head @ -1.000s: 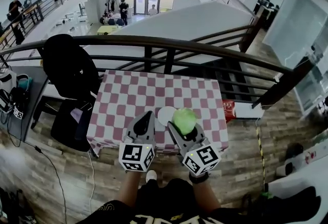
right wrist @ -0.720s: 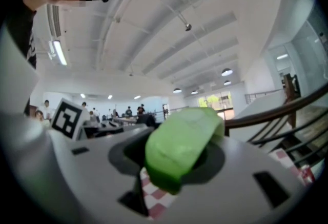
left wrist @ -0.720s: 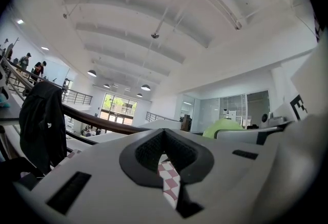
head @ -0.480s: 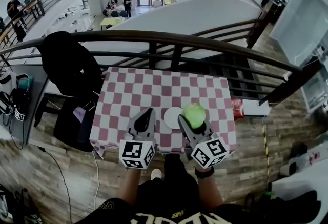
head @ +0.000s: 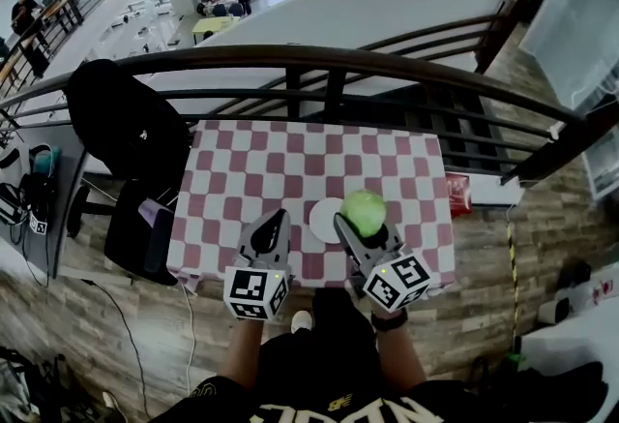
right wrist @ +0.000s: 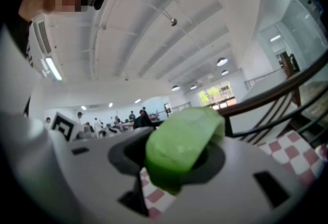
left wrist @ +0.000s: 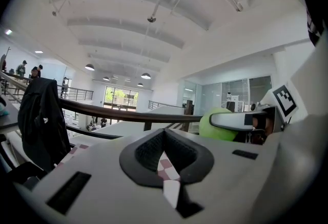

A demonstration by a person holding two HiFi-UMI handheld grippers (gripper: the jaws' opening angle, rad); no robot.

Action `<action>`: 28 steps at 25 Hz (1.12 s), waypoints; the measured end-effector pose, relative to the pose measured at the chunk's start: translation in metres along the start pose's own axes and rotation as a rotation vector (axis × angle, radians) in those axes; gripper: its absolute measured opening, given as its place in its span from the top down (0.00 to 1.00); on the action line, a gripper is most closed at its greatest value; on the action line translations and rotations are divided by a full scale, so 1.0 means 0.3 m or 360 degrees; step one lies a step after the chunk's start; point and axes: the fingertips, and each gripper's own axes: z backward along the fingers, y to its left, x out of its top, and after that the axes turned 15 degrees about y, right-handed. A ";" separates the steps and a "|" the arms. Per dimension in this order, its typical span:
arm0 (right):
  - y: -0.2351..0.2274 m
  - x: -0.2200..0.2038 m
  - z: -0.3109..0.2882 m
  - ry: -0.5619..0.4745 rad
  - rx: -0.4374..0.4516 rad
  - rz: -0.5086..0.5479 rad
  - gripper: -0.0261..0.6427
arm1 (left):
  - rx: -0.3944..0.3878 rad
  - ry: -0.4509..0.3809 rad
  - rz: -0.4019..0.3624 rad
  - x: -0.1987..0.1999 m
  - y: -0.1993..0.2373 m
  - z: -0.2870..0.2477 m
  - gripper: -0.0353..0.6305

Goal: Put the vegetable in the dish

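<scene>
Right gripper (right wrist: 177, 160) first: its jaws are part-way apart and clamped on the vegetable (right wrist: 180, 147), a round, pale green thing that fills the gap between them and bulges out past the pads. Left gripper (left wrist: 165, 140): jaws pressed fully together, nothing between them, only checked cloth showing beyond the tips.

Out to the head view. The vegetable (head: 364, 212) is held up off the desk (head: 290, 165), and from here it overlaps the 3 o'clock rim of the dish (head: 322, 221), a small white plate lying near the desk's near edge. The left gripper's tips sit just beside the dish, at its 9 o'clock, not touching it as far as can be seen.

The desk wears a red-and-white checked cloth. Beyond it, at 12 o'clock, a dark railing (head: 309, 56) curves across. At the desk's 9 o'clock stands a black chair (head: 128, 126).
</scene>
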 end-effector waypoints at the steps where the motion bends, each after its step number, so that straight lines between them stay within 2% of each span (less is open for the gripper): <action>1: -0.020 -0.014 -0.007 0.0020 0.0003 -0.0020 0.71 | -0.0010 0.0011 0.0004 -0.012 -0.004 -0.014 0.92; 6: -0.090 -0.073 -0.028 0.0069 0.0053 -0.0154 0.71 | -0.0062 0.0085 0.0018 -0.075 -0.009 -0.072 0.92; 9: -0.107 -0.088 -0.044 0.0069 0.0192 -0.0256 0.71 | -0.0121 0.0080 0.0046 -0.090 -0.014 -0.097 0.92; 11: -0.106 -0.094 -0.046 0.0041 0.0382 -0.0380 0.71 | -0.0218 0.0060 0.0062 -0.096 -0.035 -0.106 0.92; 15: -0.070 -0.098 -0.027 -0.0023 0.0857 -0.0609 0.71 | -0.0463 0.0016 0.0047 -0.087 -0.092 -0.088 0.91; 17: -0.049 -0.098 -0.016 -0.0043 0.1052 -0.0687 0.71 | -0.0612 0.0028 0.0007 -0.086 -0.121 -0.076 0.83; 20: -0.025 -0.104 0.001 -0.0064 0.1281 -0.0789 0.71 | -0.0849 0.0094 -0.0151 -0.102 -0.183 -0.058 0.58; 21: -0.019 -0.109 0.005 -0.0063 0.1334 -0.0812 0.71 | -0.0918 0.0124 -0.0221 -0.106 -0.210 -0.052 0.48; 23: -0.004 -0.122 0.004 -0.0042 0.1407 -0.0826 0.71 | -0.1029 0.0188 -0.0344 -0.111 -0.262 -0.046 0.34; 25: 0.013 -0.142 -0.005 0.0006 0.1454 -0.0807 0.71 | -0.1094 0.0240 -0.0515 -0.121 -0.305 -0.057 0.26; 28: 0.047 -0.177 -0.016 0.0091 0.1535 -0.0772 0.71 | -0.1116 0.0343 -0.0829 -0.162 -0.348 -0.094 0.21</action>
